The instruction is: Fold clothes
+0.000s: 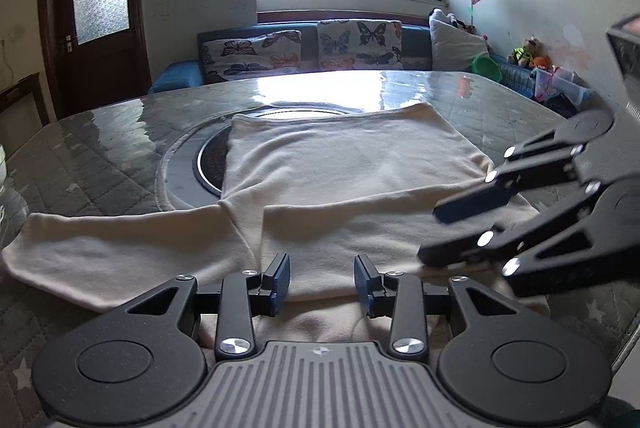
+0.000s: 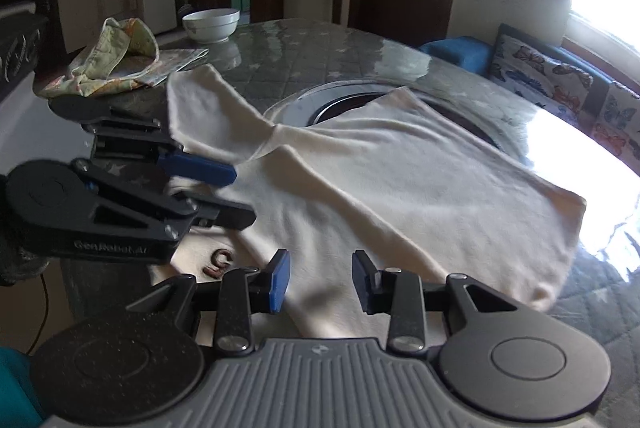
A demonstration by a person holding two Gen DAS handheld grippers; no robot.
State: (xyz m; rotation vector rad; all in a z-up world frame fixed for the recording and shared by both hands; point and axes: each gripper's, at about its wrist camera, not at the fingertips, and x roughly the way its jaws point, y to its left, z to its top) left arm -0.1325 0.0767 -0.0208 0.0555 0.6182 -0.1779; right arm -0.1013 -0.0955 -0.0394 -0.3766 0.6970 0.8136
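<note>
The shirt (image 1: 344,179), a cream top, lies flat on the table (image 1: 100,147) straight ahead of both our grippers, its body partly covering the round inset (image 1: 188,163) in the tabletop. One sleeve (image 1: 120,244) stretches out flat to the left of our left gripper (image 1: 322,278). We judge the other sleeve already laid across the body, since a folded band runs crosswise just ahead of that gripper.

Our left gripper hovers low over the near edge of the cloth with its jaws apart and nothing between them. From the right wrist view, our right gripper (image 2: 320,282) is likewise parted and empty, with the cloth just beyond its tips. In the left wrist view its tips look to rest at the right end of the folded band, though we cannot tell whether they touch it.

The relation that matters is this: the spread sleeve runs sideways, its long axis across our line of reach, and it lies wholly on the left gripper's side. So the left hand is the nearer one for bringing that sleeve in, with the right placed to steady the body.

Farther out, beyond the sleeve's end in the right wrist view, sit a crumpled patterned cloth (image 2: 108,59) and a white bowl (image 2: 211,23). A sofa (image 1: 304,51) with butterfly cushions stands past the far edge.
</note>
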